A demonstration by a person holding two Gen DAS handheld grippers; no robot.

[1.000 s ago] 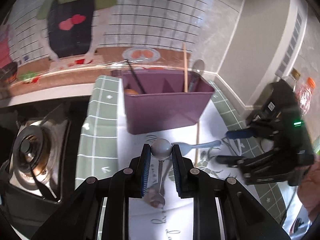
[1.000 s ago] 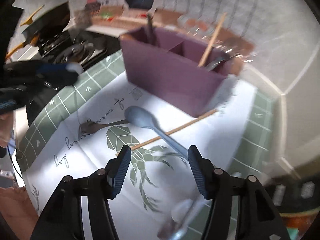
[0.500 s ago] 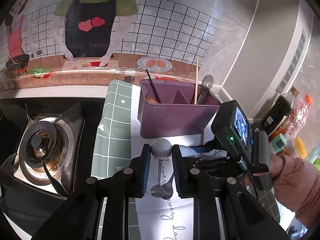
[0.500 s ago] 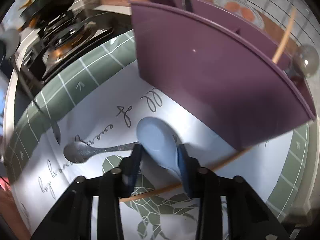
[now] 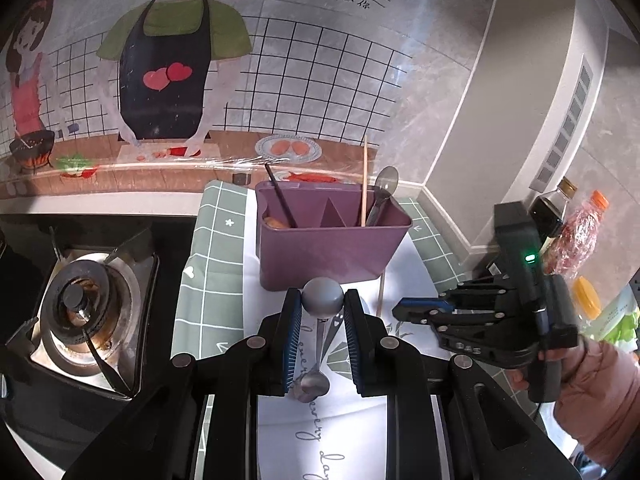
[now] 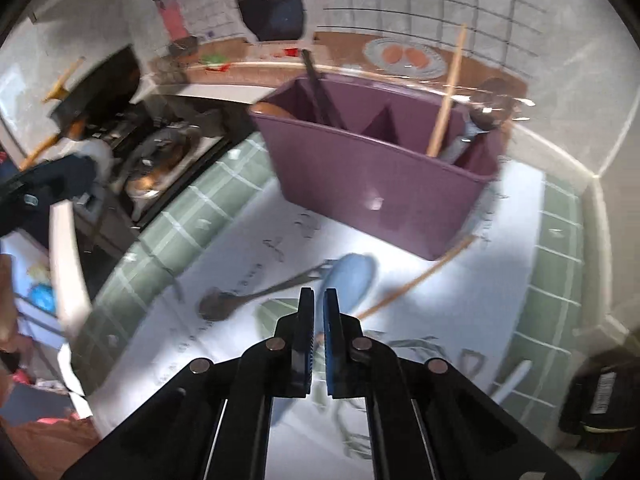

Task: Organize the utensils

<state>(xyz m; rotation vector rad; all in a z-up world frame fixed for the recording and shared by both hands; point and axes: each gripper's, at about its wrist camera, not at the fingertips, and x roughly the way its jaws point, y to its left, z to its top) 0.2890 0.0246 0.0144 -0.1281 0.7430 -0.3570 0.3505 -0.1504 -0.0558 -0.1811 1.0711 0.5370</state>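
Left wrist view: the left tongs (image 5: 322, 307) clamp a grey metal spoon (image 5: 322, 300) by its bowl, lifted in front of the purple organizer (image 5: 332, 252). Right wrist view: the right tongs (image 6: 314, 300) are pinched nearly closed around the handle of the light-blue spoon (image 6: 352, 278), just above the tabletop mat (image 6: 460, 300). A dark metal spoon (image 6: 240, 299) and a wooden chopstick (image 6: 416, 280) lie beside it.

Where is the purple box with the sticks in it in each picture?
Left wrist view: the purple box sits in the middle, just beyond the left gripper and the grey spoon it holds.
Right wrist view: the box is upper middle, beyond the right gripper.
Shared landmark: the wooden chopstick standing in its right compartment.
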